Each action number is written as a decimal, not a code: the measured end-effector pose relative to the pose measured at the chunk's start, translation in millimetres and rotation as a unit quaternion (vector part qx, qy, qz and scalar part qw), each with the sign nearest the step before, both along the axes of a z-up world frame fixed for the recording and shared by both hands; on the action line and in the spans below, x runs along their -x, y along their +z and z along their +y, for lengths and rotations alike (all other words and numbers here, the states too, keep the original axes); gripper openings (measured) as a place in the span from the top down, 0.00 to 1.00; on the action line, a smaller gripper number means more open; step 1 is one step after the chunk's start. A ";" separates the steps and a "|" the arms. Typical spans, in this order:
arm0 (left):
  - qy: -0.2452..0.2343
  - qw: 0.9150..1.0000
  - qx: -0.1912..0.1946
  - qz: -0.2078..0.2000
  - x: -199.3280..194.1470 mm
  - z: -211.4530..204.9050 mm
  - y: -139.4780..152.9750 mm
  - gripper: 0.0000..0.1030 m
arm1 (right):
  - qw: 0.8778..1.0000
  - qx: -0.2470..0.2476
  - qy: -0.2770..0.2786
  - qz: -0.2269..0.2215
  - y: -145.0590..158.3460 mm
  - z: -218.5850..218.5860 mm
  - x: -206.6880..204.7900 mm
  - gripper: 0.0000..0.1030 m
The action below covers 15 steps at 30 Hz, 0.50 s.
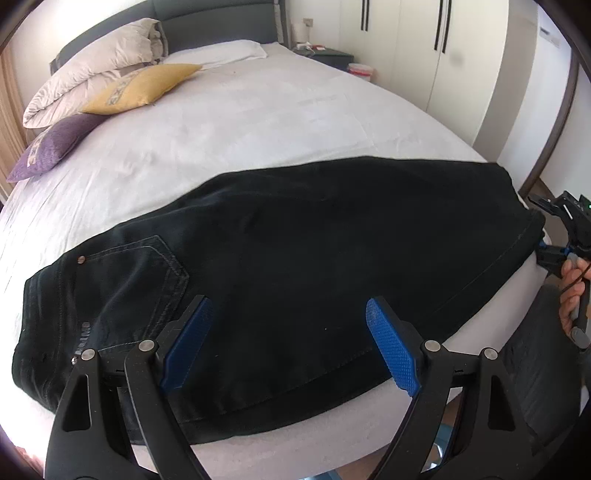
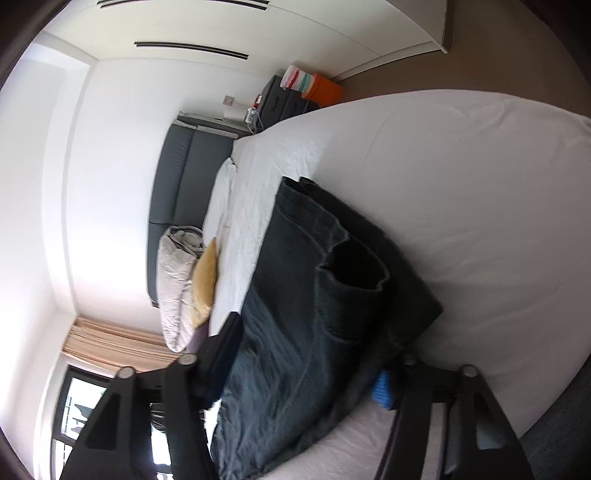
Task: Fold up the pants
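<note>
My left gripper (image 1: pixel 288 343) hangs over the near edge of the bed (image 1: pixel 258 122), its jaws spread wide with nothing between them; the blue pads (image 1: pixel 393 354) hover just above the black jeans (image 1: pixel 314 240). The jeans lie lengthwise along that near edge, folded leg over leg, with the waistband and a stitched back pocket (image 1: pixel 147 280) to my left and the leg ends running off to my right.

My right gripper (image 2: pixel 299 365) is at those leg ends. Its jaws are partly closed with the hem of the jeans (image 2: pixel 332 295) between them: the lower blue pad (image 2: pixel 380 393) sits under the cloth at the mattress edge and the dark upper finger lies beside the top layer. I cannot tell whether the pads actually press on the denim. From the left wrist view, my right hand (image 1: pixel 574 291) shows at the far right rim, wrapped around the handle.

Beyond the jeans the white sheet stretches bare. Further back on the left lie a purple cushion (image 1: pixel 51 147), a yellow cushion (image 1: pixel 144 86) and a rolled beige duvet (image 1: pixel 96 70), then a white pillow (image 1: pixel 221 51) against the grey headboard (image 1: pixel 218 22). Farthest off stand a dark nightstand (image 1: pixel 328 55) and white wardrobe doors (image 1: pixel 413 44).
</note>
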State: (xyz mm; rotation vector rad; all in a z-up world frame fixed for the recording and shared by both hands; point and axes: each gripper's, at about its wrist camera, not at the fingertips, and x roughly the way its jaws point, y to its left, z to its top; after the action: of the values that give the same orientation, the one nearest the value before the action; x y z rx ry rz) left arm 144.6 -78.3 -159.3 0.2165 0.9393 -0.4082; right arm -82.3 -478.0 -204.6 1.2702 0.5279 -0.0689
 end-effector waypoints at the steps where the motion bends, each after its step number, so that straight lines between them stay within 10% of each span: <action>1: -0.001 1.000 -0.003 0.001 -1.8 -1.6 -2.0 0.17 | 1.000 0.005 0.003 0.004 -0.2 -0.2 -1.2 0.46; 9: -0.005 1.000 -0.016 0.008 -22.7 -13.3 -20.4 0.17 | 0.999 0.007 0.012 0.033 -5.5 -5.5 -10.5 0.84; 15: -0.006 1.000 -0.015 0.017 -40.6 -24.6 -30.1 0.17 | 1.000 0.008 0.003 0.017 0.5 -5.6 -2.2 0.91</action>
State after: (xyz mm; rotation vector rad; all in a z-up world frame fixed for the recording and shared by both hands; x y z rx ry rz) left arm 185.2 -102.8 -189.4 0.2442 0.9780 -0.4107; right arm -80.2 -483.6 -204.1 1.2541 0.5590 -0.0886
